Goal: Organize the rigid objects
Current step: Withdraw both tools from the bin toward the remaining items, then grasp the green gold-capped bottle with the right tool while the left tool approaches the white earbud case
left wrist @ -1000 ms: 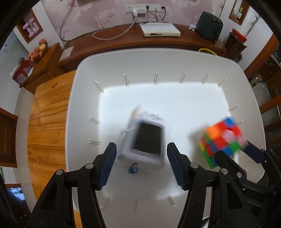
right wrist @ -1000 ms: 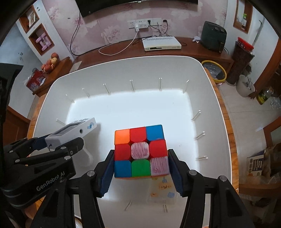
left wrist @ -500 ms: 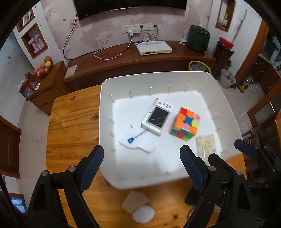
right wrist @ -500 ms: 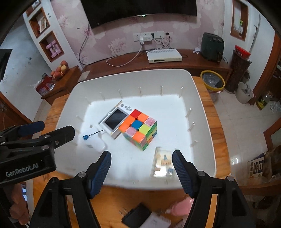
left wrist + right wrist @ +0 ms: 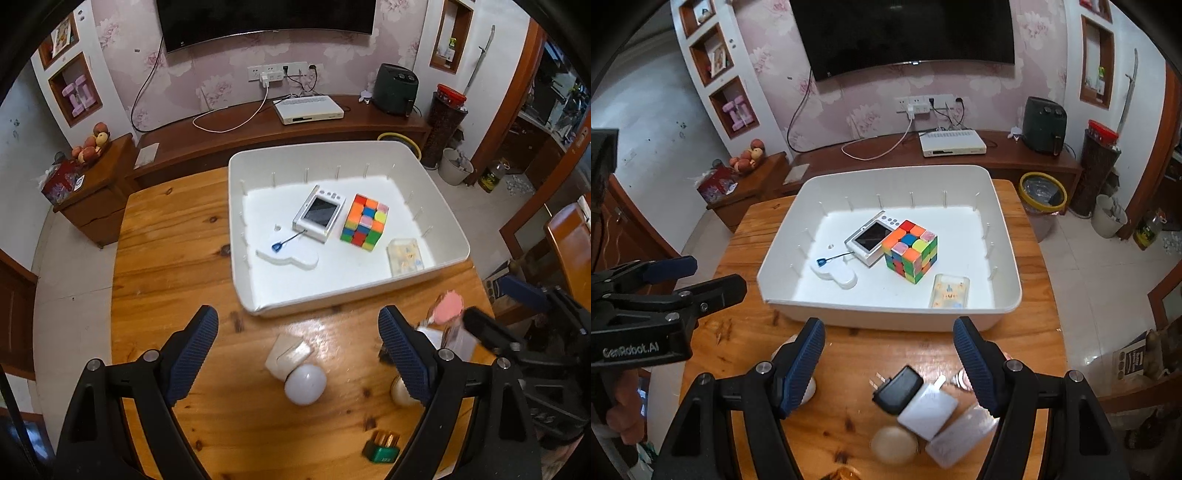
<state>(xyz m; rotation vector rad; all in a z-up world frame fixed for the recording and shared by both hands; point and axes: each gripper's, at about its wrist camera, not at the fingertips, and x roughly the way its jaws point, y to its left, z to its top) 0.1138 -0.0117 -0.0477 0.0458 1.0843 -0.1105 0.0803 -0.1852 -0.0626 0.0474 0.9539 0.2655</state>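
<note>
A white bin (image 5: 448, 254) (image 5: 886, 317) on the wooden table holds a white screen device (image 5: 319, 214) (image 5: 870, 238), a colour cube (image 5: 365, 222) (image 5: 911, 251), a flat white piece (image 5: 288, 254) (image 5: 836, 275) and a clear card box (image 5: 405, 256) (image 5: 950, 291). My left gripper (image 5: 297, 354) is open and empty above the table in front of the bin, over a white bulb (image 5: 304, 384). My right gripper (image 5: 888, 363) is open and empty, over a black plug (image 5: 897, 389) and white adapter (image 5: 927, 411).
On the table near the front lie a pale ball (image 5: 894, 445) (image 5: 400, 395), a white flat box (image 5: 960, 437), a green battery pack (image 5: 382, 446) and a pink-capped item (image 5: 447, 306). A wooden TV bench (image 5: 960, 155) stands behind the table. A yellow-rimmed bin (image 5: 1042, 192) stands right.
Both grippers let go of the screen device and the cube inside the bin, opened wide and drew back and up to the near side of the table.
</note>
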